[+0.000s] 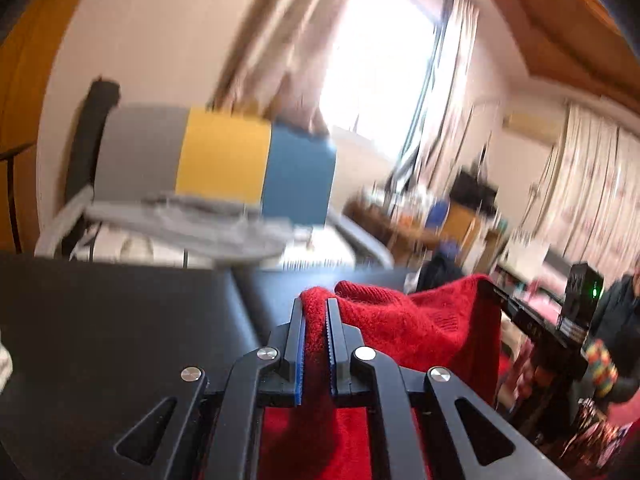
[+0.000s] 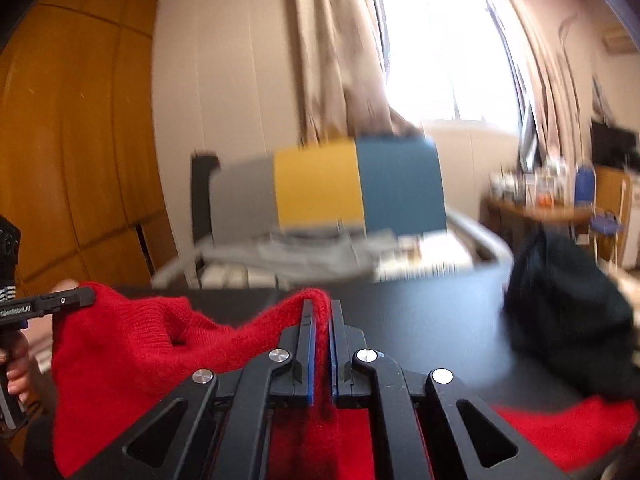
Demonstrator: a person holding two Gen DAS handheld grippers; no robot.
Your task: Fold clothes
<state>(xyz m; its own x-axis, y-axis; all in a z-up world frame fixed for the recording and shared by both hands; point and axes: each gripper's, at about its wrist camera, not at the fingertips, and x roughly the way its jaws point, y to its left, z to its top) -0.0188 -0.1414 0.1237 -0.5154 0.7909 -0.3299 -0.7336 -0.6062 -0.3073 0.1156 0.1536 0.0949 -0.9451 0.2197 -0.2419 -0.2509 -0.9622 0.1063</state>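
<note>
A red knitted garment (image 1: 420,320) is held up above the black table (image 1: 100,320), stretched between both grippers. My left gripper (image 1: 316,302) is shut on a pinched fold of its top edge. In the right wrist view my right gripper (image 2: 320,304) is shut on another fold of the same red garment (image 2: 132,344). The left gripper (image 2: 86,295) shows there at the far left, gripping the garment's other corner, with a hand (image 2: 16,360) on its handle. The fabric sags between the two grips and hangs below both.
A dark garment pile (image 2: 568,308) lies on the black table (image 2: 420,312) at the right. Behind the table stands a grey, yellow and blue padded seat back (image 2: 316,184) with grey cloth below it. A person (image 1: 616,308) stands at the far right by cluttered shelves.
</note>
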